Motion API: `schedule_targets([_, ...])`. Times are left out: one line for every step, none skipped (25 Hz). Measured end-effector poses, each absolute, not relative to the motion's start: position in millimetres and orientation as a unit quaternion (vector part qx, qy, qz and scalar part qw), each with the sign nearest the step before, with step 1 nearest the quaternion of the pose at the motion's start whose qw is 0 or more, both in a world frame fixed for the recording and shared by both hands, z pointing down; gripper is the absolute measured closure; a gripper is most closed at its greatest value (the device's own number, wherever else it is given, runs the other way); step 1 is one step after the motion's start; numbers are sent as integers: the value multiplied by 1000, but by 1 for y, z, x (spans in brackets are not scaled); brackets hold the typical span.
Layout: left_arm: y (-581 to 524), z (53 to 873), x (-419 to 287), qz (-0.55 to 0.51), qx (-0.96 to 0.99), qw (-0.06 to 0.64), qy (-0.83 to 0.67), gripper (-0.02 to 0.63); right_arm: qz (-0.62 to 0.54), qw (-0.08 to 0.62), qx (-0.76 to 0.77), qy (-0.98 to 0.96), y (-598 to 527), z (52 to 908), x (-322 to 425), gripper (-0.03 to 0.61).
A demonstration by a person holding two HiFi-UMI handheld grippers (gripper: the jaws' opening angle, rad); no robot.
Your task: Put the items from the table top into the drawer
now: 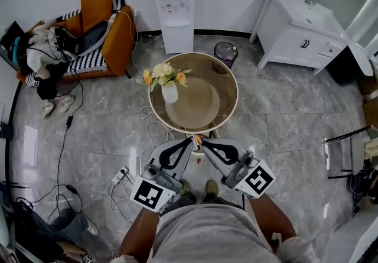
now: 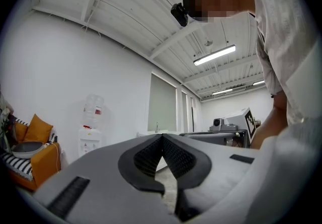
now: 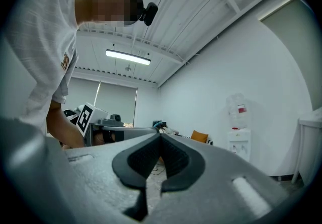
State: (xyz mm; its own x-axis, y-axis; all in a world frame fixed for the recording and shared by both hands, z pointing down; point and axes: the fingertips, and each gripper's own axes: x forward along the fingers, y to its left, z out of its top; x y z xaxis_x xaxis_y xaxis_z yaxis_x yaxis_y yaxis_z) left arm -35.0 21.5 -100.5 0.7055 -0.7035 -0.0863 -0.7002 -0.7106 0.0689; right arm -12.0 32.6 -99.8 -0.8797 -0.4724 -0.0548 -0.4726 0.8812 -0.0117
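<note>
**A:** Looking down, what is that worktop [image 1: 237, 99] like?

**B:** Round, with a smoky brown glass top inside a thin white rim. It stands on a glossy grey marbled floor [image 1: 283, 132].

**A:** And the tools?

**B:** Matte grey shells with black ribbed pads that curve in to a point. Each has a cube with black-and-white square markers at the back. The left tool [image 1: 192, 139] has its jaws pressed together with nothing between them. The right tool [image 1: 202, 139] is the same, closed tip to tip and empty.

**A:** Where is the thing to be put away?

**B:** A small vase [image 1: 169, 93] stands upright on the left part of the worktop. It is well beyond both tool tips, which sit side by side just at the near rim.

**A:** How does it look?

**B:** Smooth, rounded and white. It holds a bunch of cream and orange flowers [image 1: 164, 72] with green leaves, spreading toward the far-left edge.
</note>
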Motion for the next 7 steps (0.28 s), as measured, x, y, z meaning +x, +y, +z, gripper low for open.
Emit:
schedule_targets([22,-101,-35,-51,923,15,-380,614,0,29,-243,970,33,-101,-12,580])
schedule_targets([22,-101,-35,-49,923,16,-380,614,1,31,-242,970,33,-103,-12,580])
schedule_targets([21,-101,-34,-48,923,16,-381,614,2,32,-242,970,32,-104,-12,580])
schedule_targets([21,-102,-34,-48,923,16,-381,614,4,32,-241,970,32,-104,-12,580])
schedule_targets([20,-102,-34,-50,923,14,-382,614,4,31,-240,970,32,-104,-12,580])
schedule_targets([20,-103,-34,-52,922,12,-383,614,5,30,-239,971,31,-103,-11,580])
schedule_targets([19,-104,-34,-53,922,10,-384,614,5,30,-238,971,31,-102,-11,580])
